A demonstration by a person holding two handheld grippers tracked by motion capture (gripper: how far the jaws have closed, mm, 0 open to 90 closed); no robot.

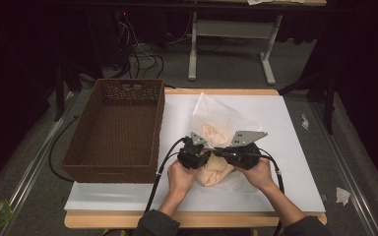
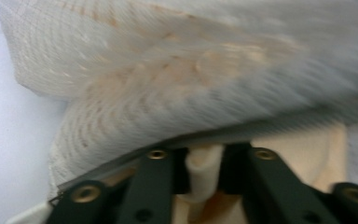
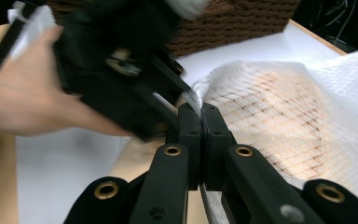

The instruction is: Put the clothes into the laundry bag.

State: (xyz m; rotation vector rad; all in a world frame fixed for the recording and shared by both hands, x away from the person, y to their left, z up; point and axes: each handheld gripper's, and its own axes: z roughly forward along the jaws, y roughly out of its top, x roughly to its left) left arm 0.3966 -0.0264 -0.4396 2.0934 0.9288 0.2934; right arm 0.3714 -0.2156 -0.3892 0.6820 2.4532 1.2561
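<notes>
Mesh bag (image 1: 215,123) edge clamped in my right gripper (image 3: 200,109); my left gripper (image 2: 205,161) pinches cream cloth (image 1: 215,169) beneath. Wicker basket (image 1: 115,128) beyond my left gripper.

The mesh bag (image 1: 215,118) is white with a fine grid weave, and the cloth (image 1: 215,169) inside it shows pale peach. The basket (image 1: 115,129) is dark brown wicker; the bench (image 1: 295,147) is white-topped with a light wood edge.

Setting: lab-style recording room, dim, with grey carpet floor (image 1: 236,73), tangled cables (image 1: 142,56) (near the back wall), white metal desk frame (image 1: 231,34), and a board-covered wooden work table (image 1: 285,147).
</notes>
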